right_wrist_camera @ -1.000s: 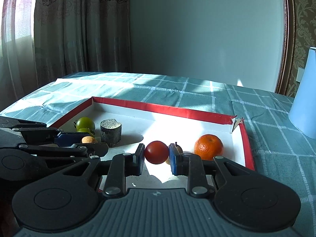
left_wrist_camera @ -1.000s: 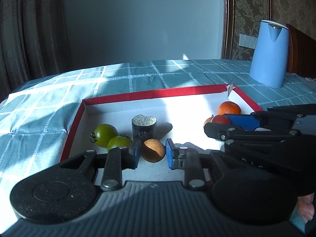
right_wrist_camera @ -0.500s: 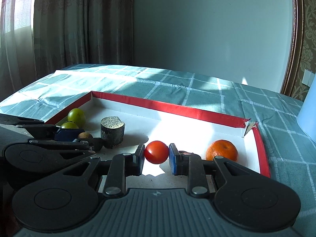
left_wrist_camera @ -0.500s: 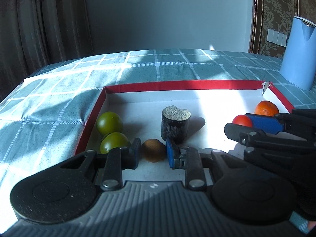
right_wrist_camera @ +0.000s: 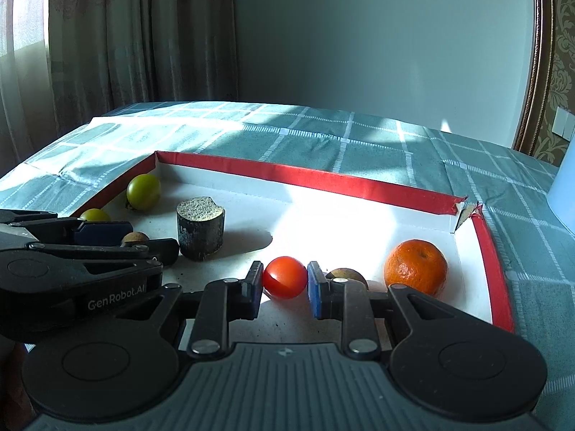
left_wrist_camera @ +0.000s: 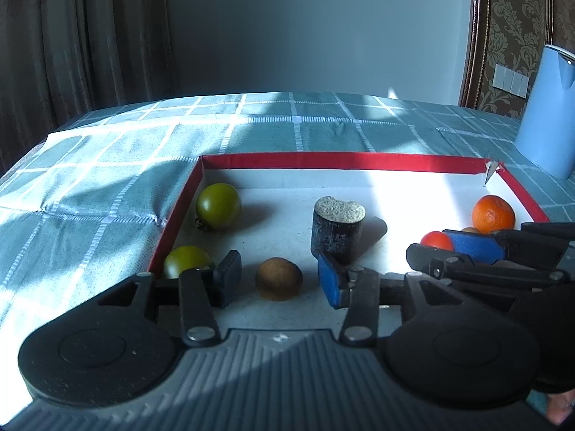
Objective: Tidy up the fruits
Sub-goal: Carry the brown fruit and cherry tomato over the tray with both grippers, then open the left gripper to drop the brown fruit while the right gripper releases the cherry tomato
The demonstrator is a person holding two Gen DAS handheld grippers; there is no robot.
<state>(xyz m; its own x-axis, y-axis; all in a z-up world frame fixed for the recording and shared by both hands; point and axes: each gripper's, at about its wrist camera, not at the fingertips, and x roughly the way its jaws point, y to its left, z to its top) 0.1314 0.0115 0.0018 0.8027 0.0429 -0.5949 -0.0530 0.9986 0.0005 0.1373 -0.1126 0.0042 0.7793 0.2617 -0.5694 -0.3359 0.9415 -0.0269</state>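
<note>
While hidden elsewhere, kettle [left_wrist_camera: 544,107] shows leftward.

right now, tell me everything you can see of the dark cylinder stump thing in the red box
The short dark cylindrical stump stands upright on the white floor of the red-edged shallow box, near the middle. Its side looks rough, near black and bark-like; the flat top is pale and grainy with a notch in the rim. Sunlight throws its shadow to the right. In the right wrist view no fruit touches it. The left gripper's blue pad overlaps its base in the left wrist view; contact cannot be judged.
</note>
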